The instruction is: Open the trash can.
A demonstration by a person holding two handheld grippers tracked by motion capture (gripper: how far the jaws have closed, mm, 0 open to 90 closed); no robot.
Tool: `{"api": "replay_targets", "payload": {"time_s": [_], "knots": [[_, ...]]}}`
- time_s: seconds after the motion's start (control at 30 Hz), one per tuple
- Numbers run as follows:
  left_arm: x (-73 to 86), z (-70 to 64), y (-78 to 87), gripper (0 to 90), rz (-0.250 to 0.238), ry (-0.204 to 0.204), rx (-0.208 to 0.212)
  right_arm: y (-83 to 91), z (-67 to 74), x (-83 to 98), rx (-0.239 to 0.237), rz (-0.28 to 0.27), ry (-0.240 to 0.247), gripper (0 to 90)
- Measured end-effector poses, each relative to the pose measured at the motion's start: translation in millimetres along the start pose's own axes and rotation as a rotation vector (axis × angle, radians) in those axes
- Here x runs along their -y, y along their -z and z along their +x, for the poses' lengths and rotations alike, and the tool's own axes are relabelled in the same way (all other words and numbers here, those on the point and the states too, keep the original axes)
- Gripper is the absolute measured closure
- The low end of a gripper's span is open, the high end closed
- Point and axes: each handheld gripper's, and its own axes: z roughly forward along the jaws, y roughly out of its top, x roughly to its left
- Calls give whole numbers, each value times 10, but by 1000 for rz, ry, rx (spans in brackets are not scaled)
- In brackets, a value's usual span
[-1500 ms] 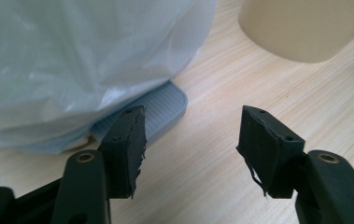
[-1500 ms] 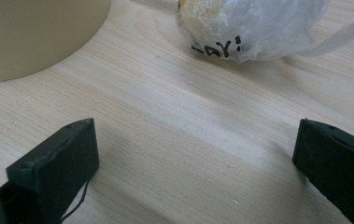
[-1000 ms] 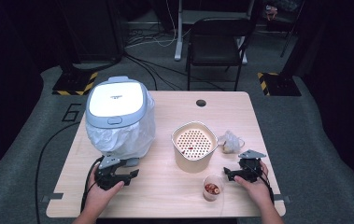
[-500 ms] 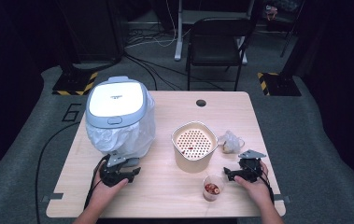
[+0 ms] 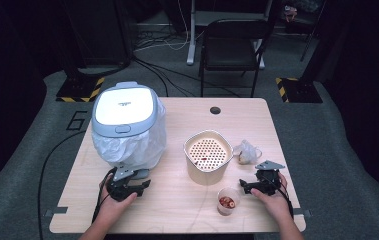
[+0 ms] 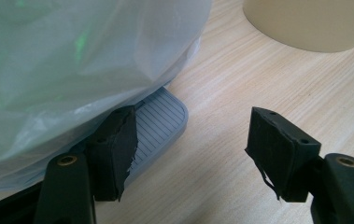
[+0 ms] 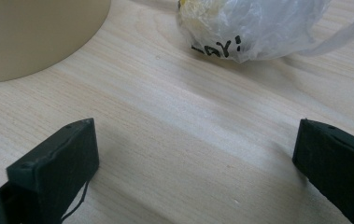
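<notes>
The left gripper (image 6: pixel 191 154) has its fingers (image 6: pixel 118 149) spread, though they have just been closing a little; nothing sits between them. One finger rests against the grey ribbed pedal (image 6: pixel 158 123) poking out from under the bagged bin (image 5: pixel 127 125) at twelve o'clock, probably lining up to press or grip it. The right gripper (image 7: pixel 193 163) hangs over the bare desk (image 7: pixel 174 116) with fingers spread wide, a small plastic bag (image 7: pixel 254 25) at one o'clock, apparently idle.
</notes>
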Motion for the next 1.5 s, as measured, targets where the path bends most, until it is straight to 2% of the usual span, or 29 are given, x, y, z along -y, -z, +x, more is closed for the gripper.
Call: {"api": "replay_targets", "payload": {"time_s": [0.03, 0.1, 0.17, 0.33, 0.37, 0.5, 0.67, 0.8, 1.0, 1.03, 1.1, 1.13, 1.17, 1.37, 1.4, 1.5], "knots": [[0, 0, 3, 333, 7, -4, 4, 0, 0, 0, 0, 0, 0, 0], [11, -28, -11, 333, 0, -19, -16, 0, 0, 0, 0, 0, 0, 0], [18, -47, -16, 333, 6, -51, -32, 0, 0, 0, 0, 0, 0, 0], [33, -34, -15, 334, -9, -22, -20, 0, 0, 0, 0, 0, 1, 0], [31, -24, -8, 334, -1, -24, -11, 0, 0, 0, 0, 0, 0, 0], [39, -38, -17, 334, -11, -27, -21, 0, 0, 0, 0, 0, 0, 0], [45, -6, -13, 334, -11, -11, -2, 0, 0, 0, 0, 0, 0, 0], [65, -24, -32, 334, -17, -22, -15, 0, 0, 0, 0, 0, 0, 0], [77, -16, -44, 335, 7, -27, -9, 0, 0, 0, 0, -1, 0, 0], [91, -27, -59, 334, 0, -34, -19, 0, 0, 0, 0, 0, 0, 0], [98, -38, -75, 334, 22, -52, -24, 0, 0, 0, 0, 0, 0, 0], [83, 2, -76, 334, 36, -133, -31, 0, 0, 0, 0, 0, 0, 0], [86, -1, -80, 334, 34, -142, -36, -2, 1, 0, 2, -3, -1, 0], [104, 20, -75, 335, 20, -141, -24, 2, 10, 3, 5, -3, -12, 0], [122, -8, -86, 334, 10, -110, -24, 2, 8, 3, 9, -3, -8, 0], [133, -7, -84, 334, 0, -109, -23, 6, 3, 5, 13, -2, -4, 5]]}}
